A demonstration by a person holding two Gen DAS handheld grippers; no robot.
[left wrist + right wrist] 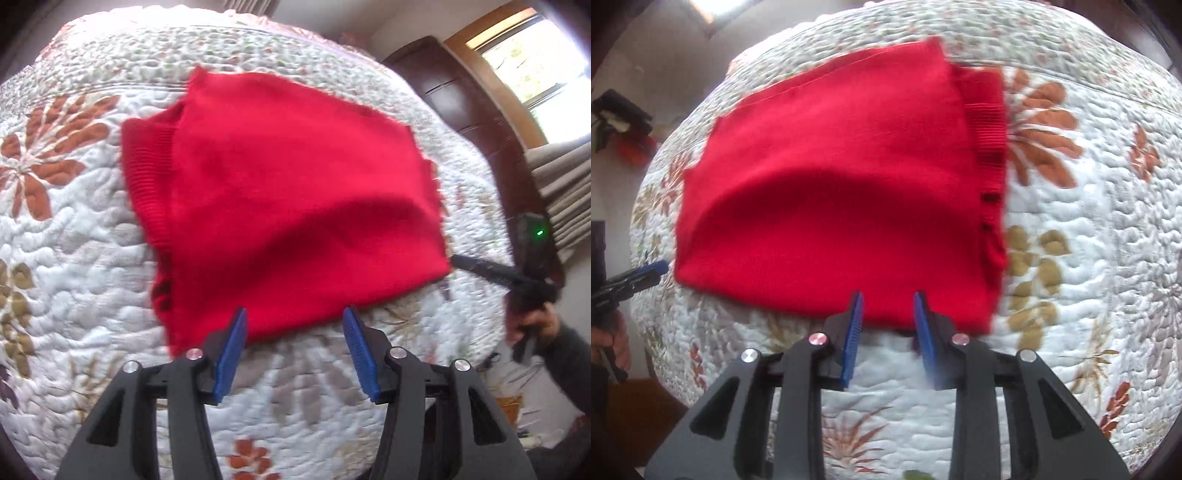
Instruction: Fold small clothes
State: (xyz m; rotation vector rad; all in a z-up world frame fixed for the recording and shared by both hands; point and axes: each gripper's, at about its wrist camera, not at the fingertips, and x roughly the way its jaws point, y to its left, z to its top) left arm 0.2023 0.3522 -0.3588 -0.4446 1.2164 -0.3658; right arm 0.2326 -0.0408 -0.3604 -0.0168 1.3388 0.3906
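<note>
Left wrist view: your left gripper (pixel 295 325) is hovering with its blue pads spread apart, holding nothing, its tips at the near edge of the red knit sweater (pixel 288 192). The sweater is lying folded on the floral quilted bedspread (pixel 66 229), with its ribbed hem showing at 9 o'clock of the garment. At 3 o'clock, a hand (pixel 535 325) is holding the other gripper, whose tip is sitting just beside the sweater's right corner.

In the right wrist view, your right gripper (pixel 888 310) is also standing parted and empty, its pads at the near edge of the sweater (pixel 842 177) at 6 o'clock. Here the ribbed hem is lying at 3 o'clock of the garment. At 9 o'clock, the left gripper's blue tip (pixel 652 271) is pointing at the sweater's left corner, just beside it.
</note>
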